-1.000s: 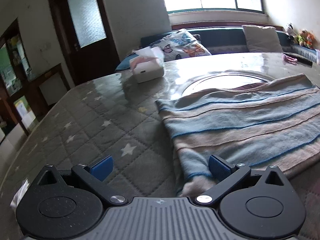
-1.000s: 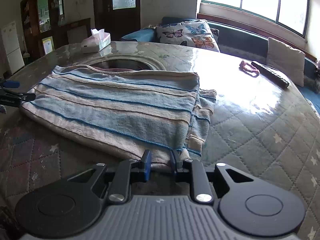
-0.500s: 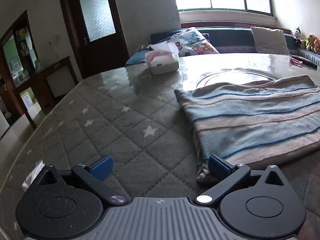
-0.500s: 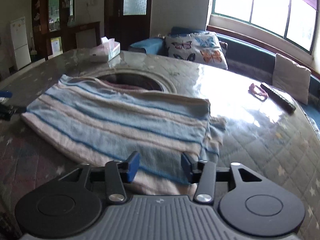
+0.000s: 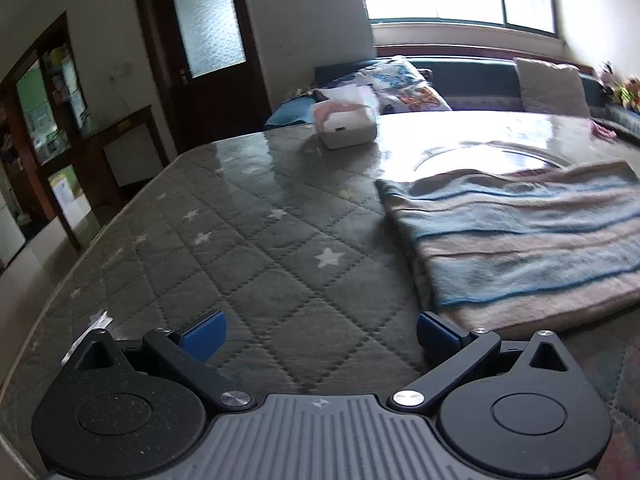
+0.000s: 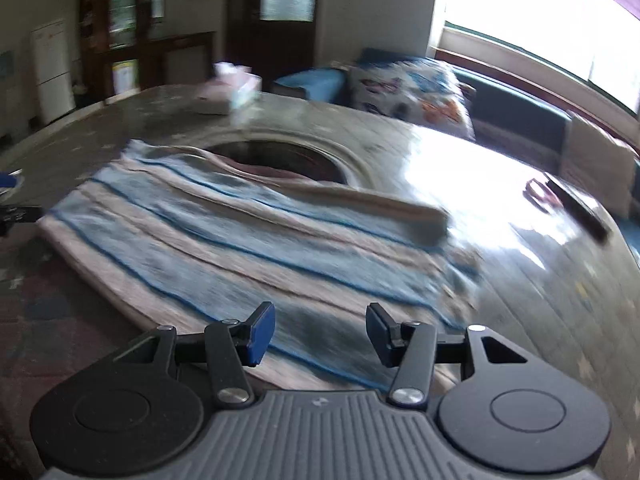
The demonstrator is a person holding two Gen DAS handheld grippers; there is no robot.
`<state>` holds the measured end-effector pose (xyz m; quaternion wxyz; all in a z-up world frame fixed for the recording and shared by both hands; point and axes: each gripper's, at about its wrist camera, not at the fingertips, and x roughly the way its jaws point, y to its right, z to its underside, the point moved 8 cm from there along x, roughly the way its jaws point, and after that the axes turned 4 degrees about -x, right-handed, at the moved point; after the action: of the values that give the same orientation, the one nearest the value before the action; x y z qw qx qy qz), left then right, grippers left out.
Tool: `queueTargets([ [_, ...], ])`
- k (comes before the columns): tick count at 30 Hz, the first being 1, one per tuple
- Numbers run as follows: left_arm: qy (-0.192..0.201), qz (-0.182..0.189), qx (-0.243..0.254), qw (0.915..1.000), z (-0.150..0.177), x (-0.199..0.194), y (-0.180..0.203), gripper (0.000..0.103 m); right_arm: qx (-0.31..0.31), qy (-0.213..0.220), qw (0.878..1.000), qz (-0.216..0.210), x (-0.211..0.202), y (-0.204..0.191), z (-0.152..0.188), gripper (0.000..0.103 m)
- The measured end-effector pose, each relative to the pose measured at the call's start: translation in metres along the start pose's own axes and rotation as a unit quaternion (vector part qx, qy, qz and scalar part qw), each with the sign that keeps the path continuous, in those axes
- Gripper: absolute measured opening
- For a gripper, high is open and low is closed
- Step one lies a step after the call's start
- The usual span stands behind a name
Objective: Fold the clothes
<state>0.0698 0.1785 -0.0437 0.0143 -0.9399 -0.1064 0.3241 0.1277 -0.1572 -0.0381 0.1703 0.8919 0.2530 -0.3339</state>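
Observation:
A folded striped garment (image 5: 520,240) in blue, pale blue and beige lies flat on the quilted grey table cover (image 5: 256,248). It also shows in the right wrist view (image 6: 248,240), blurred by motion. My left gripper (image 5: 318,332) is open and empty, just off the garment's near left corner, over the bare cover. My right gripper (image 6: 320,334) is open and empty, its blue pads just above the garment's near edge. The left gripper's tip shows at the left edge of the right wrist view (image 6: 12,208).
A tissue box (image 5: 346,124) stands at the far side of the table. A round glass inset (image 6: 280,160) lies behind the garment. A remote control (image 6: 576,208) and a pink item (image 5: 604,130) lie at the far right. A sofa with cushions (image 5: 404,88) runs under the window.
My right gripper has let go of the garment's near corner, opened wide and lifted back. My left gripper, open throughout, has drawn back and left off the garment's corner.

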Motion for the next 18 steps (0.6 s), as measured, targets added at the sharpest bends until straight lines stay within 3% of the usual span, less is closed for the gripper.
queueTargets([
  [8, -0.010, 0.014, -0.091, 0.9957, -0.018, 0.008, -0.030, 0.102, -0.121, 0.023, 0.988, -0.090, 0.016, -0.097, -0.053, 0.051],
  [14, -0.028, 0.053, -0.145, 0.9876, -0.029, 0.022, -0.032, 0.102, -0.213, 0.034, 0.965, -0.151, 0.027, -0.180, -0.077, 0.051],
  [18, -0.041, 0.082, -0.163, 0.9823, -0.033, 0.028, -0.023, 0.100, -0.263, 0.037, 0.950, -0.162, 0.038, -0.222, -0.079, 0.051],
])
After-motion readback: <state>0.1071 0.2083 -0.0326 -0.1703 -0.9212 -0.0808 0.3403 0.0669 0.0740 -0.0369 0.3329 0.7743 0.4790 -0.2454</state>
